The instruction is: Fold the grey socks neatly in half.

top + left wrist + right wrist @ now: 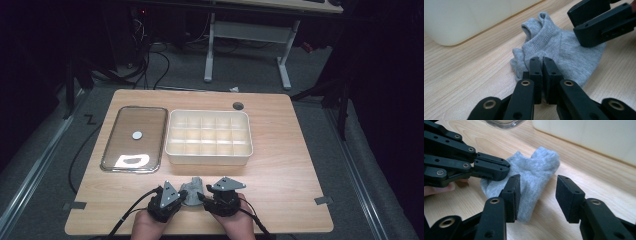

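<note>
One grey sock (191,189) lies near the front edge of the wooden bench (290,165), just before the cream divided box (209,137); bare wood stretches right of that box. One glass lid (134,138) lies left of it. The left tongs (542,65) pinch the sock's edge; the right tongs (537,195) stand apart over it.

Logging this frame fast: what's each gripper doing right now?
Left gripper: shut on the edge of the grey sock.
Right gripper: open, jaws either side of the sock, holding nothing.
</note>
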Action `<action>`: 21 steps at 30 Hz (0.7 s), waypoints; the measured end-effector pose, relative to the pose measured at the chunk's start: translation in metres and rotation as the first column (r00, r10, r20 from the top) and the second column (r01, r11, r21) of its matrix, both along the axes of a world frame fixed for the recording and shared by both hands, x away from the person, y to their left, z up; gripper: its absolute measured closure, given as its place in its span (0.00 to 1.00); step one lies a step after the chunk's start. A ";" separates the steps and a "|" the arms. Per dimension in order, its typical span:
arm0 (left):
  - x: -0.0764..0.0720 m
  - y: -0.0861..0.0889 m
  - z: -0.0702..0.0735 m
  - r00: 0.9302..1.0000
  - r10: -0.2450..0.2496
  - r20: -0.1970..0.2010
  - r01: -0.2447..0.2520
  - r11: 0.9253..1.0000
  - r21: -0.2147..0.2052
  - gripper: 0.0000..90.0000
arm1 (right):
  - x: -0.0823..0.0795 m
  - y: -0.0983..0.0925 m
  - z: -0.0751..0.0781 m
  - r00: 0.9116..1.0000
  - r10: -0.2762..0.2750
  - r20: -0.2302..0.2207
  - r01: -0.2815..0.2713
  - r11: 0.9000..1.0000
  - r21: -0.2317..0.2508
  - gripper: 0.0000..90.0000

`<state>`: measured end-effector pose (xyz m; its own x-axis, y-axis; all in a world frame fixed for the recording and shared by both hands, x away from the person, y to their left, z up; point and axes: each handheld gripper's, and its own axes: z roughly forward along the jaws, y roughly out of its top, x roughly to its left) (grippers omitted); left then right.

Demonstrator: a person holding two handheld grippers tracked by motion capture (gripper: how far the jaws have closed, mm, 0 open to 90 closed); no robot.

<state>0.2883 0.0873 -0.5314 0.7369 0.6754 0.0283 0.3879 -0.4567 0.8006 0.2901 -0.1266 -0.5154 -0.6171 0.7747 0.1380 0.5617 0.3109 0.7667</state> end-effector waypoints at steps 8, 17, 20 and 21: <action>-0.002 0.003 -0.001 1.000 -0.010 -0.001 0.010 1.000 -0.001 0.97 | 0.003 0.008 -0.007 0.998 0.015 -0.055 -0.015 1.000 -0.009 0.57; -0.001 0.006 0.005 1.000 -0.003 -0.024 0.002 1.000 -0.031 1.00 | 0.006 0.014 -0.013 0.993 0.069 -0.099 -0.069 0.998 0.008 0.88; -0.010 0.000 0.017 0.999 -0.019 0.050 0.022 0.997 -0.071 1.00 | 0.004 0.018 -0.011 0.994 0.065 -0.084 -0.067 0.997 -0.026 0.89; -0.011 -0.002 0.018 0.998 -0.020 0.056 0.024 0.997 -0.069 1.00 | 0.004 0.018 -0.011 0.995 0.066 -0.078 -0.068 0.997 -0.030 0.89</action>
<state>0.2774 0.0857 -0.5136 0.7504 0.6606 0.0227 0.3325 -0.4070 0.8507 0.2940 -0.1081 -0.5262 -0.6564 0.7367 0.1625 0.5958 0.3740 0.7108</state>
